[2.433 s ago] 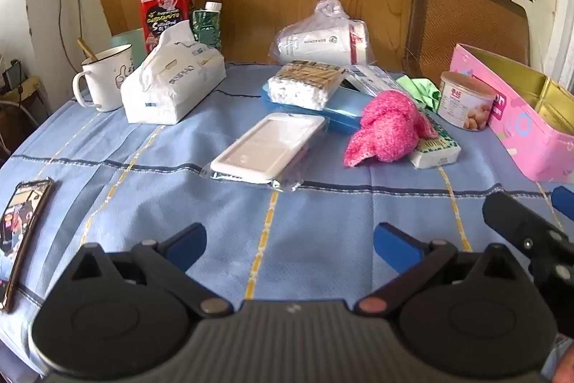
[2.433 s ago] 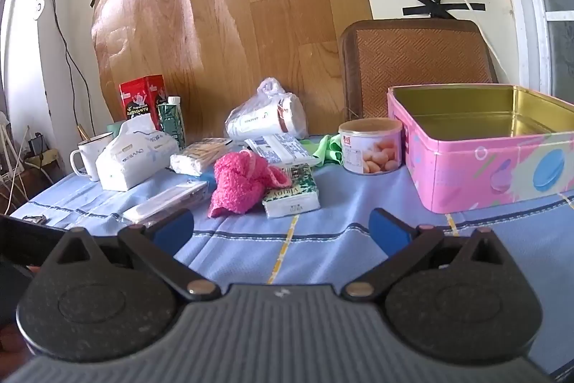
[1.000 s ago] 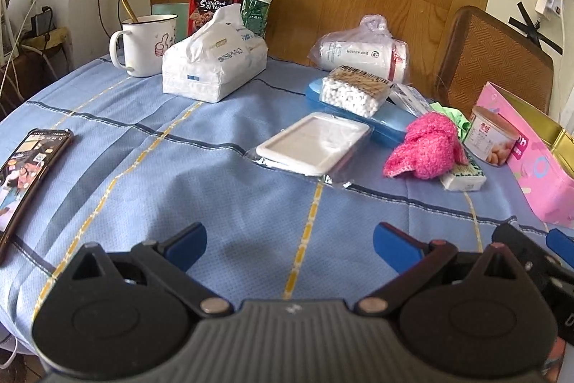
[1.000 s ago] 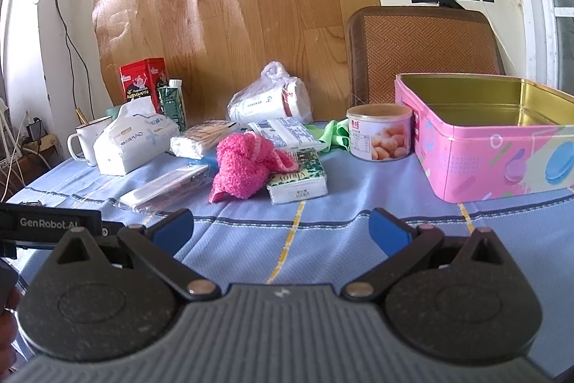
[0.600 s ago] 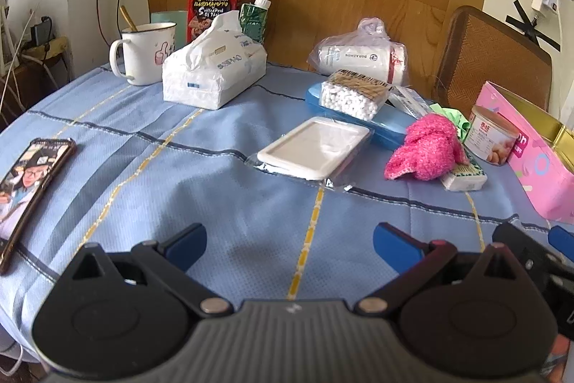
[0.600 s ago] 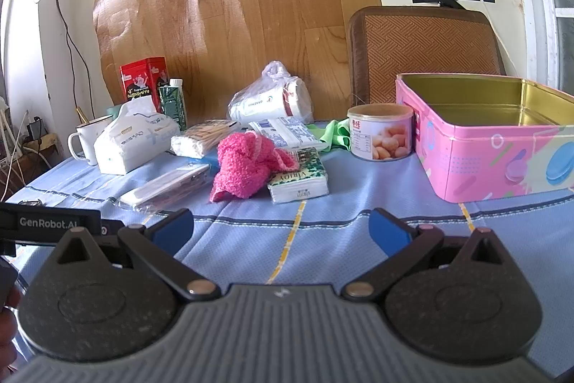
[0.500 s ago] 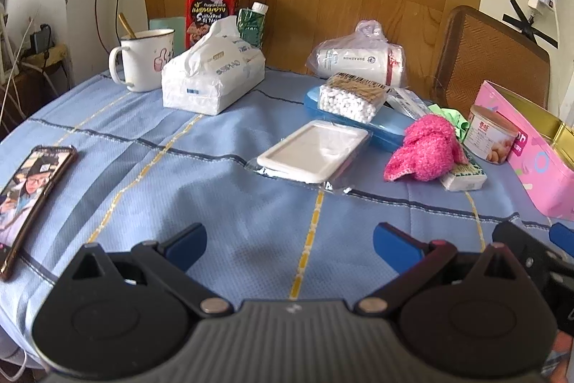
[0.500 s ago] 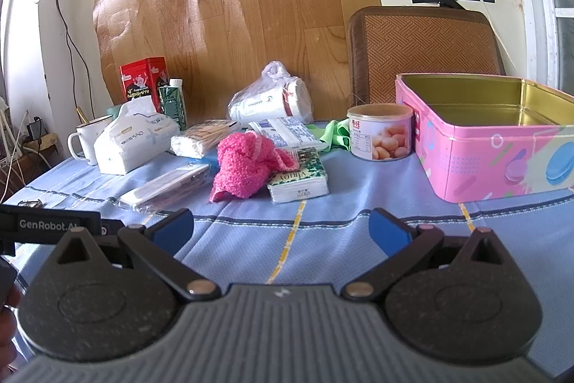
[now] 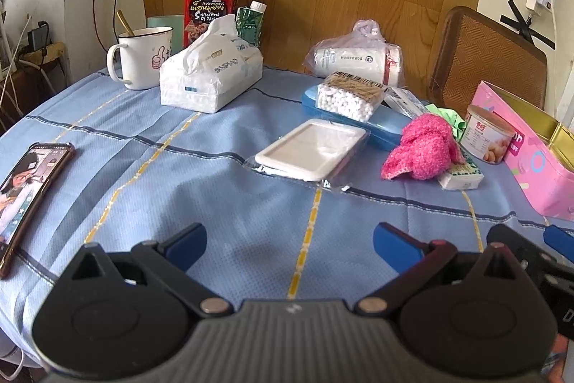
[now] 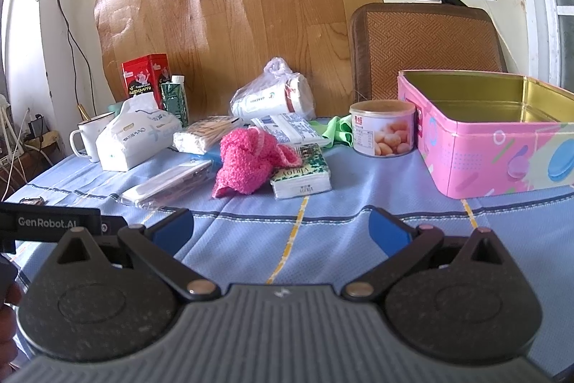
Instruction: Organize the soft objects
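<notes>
- Since the pink knit cloth [image 10: 247, 160] lies bunched on the blue-clothed counter [image 10: 323, 232], draped partly over a small tissue pack [image 10: 301, 176], we judge it light, limp and easy to snag; best pinched at the raised middle bunch.
- We count one pink cloth and one green cloth [image 10: 335, 130] behind it, mostly hidden.
- Other soft goods: one large tissue pack [image 9: 210, 79], one bag of cotton swabs [image 9: 349, 96].
- One open pink tin [image 10: 502, 131] stands to the right, near the cloth but apart; a likely bin, we judge.
- Hard items: one can [image 10: 382, 128], one mug [image 9: 141, 56], one phone [image 9: 27, 192].
- Left tool [image 9: 288, 248] has its fingers spread and carries nothing.
- Right tool [image 10: 281, 234] likewise spread and bare; both well short of the cloth.
</notes>
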A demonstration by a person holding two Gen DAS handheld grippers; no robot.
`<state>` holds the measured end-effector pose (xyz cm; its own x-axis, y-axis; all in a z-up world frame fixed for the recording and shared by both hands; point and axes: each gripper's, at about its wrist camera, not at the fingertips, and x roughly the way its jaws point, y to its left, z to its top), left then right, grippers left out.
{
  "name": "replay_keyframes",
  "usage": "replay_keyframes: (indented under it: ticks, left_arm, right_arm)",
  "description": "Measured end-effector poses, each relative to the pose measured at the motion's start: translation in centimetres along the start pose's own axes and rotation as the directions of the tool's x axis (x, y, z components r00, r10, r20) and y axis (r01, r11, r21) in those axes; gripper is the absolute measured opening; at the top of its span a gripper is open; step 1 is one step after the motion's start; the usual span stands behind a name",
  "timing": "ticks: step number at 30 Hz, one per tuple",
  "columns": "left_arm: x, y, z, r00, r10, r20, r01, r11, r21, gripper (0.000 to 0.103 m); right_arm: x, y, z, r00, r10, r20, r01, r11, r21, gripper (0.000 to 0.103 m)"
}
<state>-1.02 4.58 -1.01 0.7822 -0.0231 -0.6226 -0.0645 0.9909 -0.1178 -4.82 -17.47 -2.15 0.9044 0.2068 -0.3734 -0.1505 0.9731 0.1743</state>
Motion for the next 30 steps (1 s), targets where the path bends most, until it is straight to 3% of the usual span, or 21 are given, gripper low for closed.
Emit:
replay_keyframes:
  ticks: [30]
  left_arm:
    - [-0.13, -0.15, -0.07, 1.000, 0.000, 0.011, -0.001, 1.000, 0.019, 0.103]
  right_arm:
    - [0.07, 0.12, -0.13, 1.000, 0.001, -0.005, -0.001, 1.000, 0.000, 0.103]
